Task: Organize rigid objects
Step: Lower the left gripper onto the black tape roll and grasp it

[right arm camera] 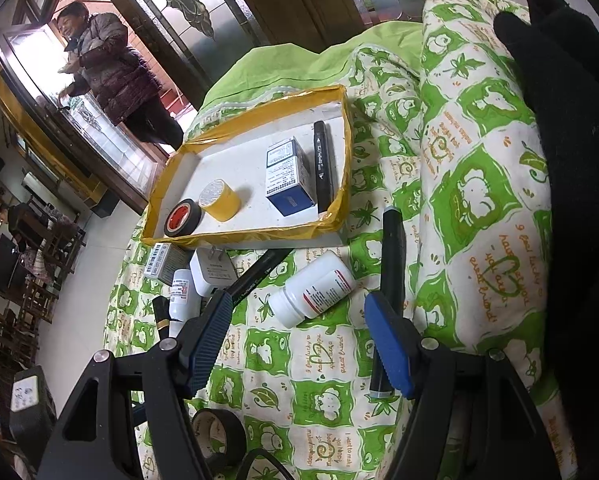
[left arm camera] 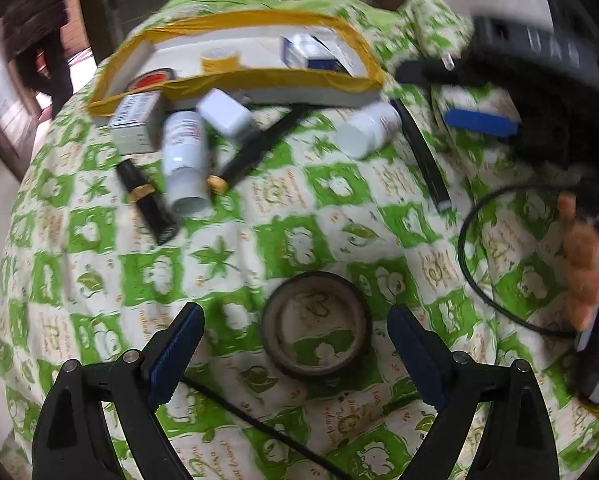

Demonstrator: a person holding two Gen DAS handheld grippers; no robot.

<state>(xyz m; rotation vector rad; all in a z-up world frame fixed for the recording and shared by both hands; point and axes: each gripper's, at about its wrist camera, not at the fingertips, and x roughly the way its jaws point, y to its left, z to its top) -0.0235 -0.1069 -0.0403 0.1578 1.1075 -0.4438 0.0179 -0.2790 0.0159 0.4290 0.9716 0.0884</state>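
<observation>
My left gripper (left arm camera: 295, 316) is open and points down at a black tape roll (left arm camera: 317, 326) lying flat on the green-checked cloth, between and just ahead of its fingertips. My right gripper (right arm camera: 299, 304) is open too, hovering over a white pill bottle (right arm camera: 311, 288) on its side, pads not touching it. A long black marker (right arm camera: 391, 264) lies by its right finger. The yellow-rimmed white tray (right arm camera: 259, 236) holds a red-and-black tape roll (right arm camera: 182, 218), a yellow tape roll (right arm camera: 219, 196), a blue-white box (right arm camera: 289, 176) and a black pen (right arm camera: 323, 168).
In front of the tray lie a barcode box (left arm camera: 137, 122), a white charger (left arm camera: 225, 112), a slim white bottle (left arm camera: 183, 160), a gold-banded black tube (left arm camera: 141, 196) and a black pen (left arm camera: 259, 148). A cable (left arm camera: 471, 264) loops at right. A person (right arm camera: 111, 76) stands in the doorway.
</observation>
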